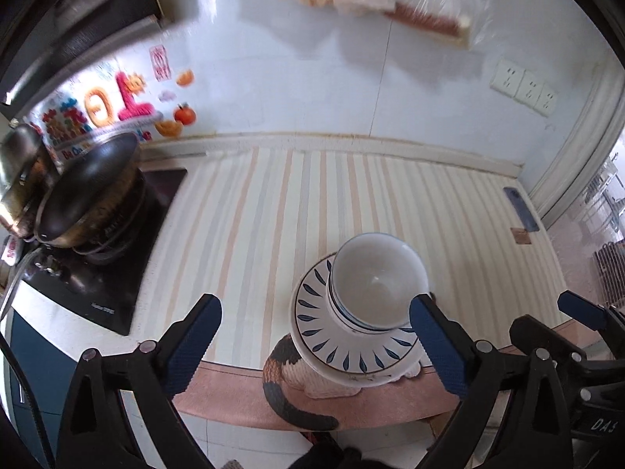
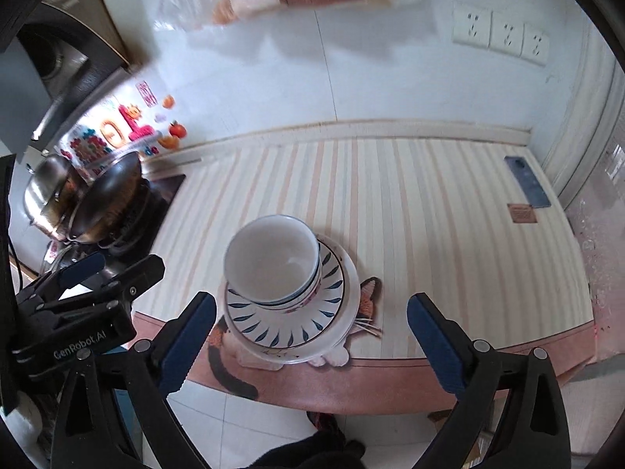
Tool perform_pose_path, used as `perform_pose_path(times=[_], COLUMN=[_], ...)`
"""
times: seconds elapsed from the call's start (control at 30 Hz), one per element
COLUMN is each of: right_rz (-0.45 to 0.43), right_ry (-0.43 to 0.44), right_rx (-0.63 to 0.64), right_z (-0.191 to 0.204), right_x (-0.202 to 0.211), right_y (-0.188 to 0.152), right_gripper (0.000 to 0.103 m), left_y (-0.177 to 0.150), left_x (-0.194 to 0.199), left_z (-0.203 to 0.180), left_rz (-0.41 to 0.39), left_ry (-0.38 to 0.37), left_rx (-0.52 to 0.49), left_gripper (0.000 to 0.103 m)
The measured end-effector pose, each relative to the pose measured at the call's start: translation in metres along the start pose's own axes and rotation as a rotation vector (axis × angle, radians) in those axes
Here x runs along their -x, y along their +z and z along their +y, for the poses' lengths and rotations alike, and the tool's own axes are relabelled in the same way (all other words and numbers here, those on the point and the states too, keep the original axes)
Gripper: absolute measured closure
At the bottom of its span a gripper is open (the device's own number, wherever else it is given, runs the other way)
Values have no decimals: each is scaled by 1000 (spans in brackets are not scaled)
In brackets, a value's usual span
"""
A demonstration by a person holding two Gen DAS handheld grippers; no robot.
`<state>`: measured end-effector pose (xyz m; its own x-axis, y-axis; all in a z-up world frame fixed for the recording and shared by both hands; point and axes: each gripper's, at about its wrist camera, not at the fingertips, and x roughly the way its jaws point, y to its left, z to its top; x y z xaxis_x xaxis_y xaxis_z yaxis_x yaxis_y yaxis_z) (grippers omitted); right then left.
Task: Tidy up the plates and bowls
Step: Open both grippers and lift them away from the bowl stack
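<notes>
While both grippers are held spread and empty, stacked bowls are seen on leaf-patterned plates.
Stack is set near the striped mat's front edge, between left gripper and right gripper.

The left tool and the right tool hover side by side over the counter's front edge, both with jaws spread wide and holding nothing, fingers pointing toward the back edge.

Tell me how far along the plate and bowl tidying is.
Mostly done, it seems: the bowls sit nested on the stacked plates on the striped mat. Left gripper and right gripper are both open, holding nothing. No other dishes are in view.
</notes>
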<state>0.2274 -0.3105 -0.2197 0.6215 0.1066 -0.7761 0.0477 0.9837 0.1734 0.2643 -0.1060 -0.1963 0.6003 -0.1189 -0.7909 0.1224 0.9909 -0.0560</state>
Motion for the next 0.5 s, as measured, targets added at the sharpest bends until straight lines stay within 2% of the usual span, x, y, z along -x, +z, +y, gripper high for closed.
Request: perform_pose_path(times=[0.2,0.4,0.5], right_rz=[-72,-121,-135], right_ry=[10,18,14], right_rx=[31,46,44], right_z=[9,14,15], right_x=[55,108,131], right_y=[-23,-58,-76], right_gripper=[2,2,2], left_y=[-22,-50,-66], left_x=[53,103,131], left_z=[-3,-6,-7], left_rz=[-75,-140,-171], left_ry=[52,15,37], left_rx=[-2,20,29], left_gripper=[4,4,4])
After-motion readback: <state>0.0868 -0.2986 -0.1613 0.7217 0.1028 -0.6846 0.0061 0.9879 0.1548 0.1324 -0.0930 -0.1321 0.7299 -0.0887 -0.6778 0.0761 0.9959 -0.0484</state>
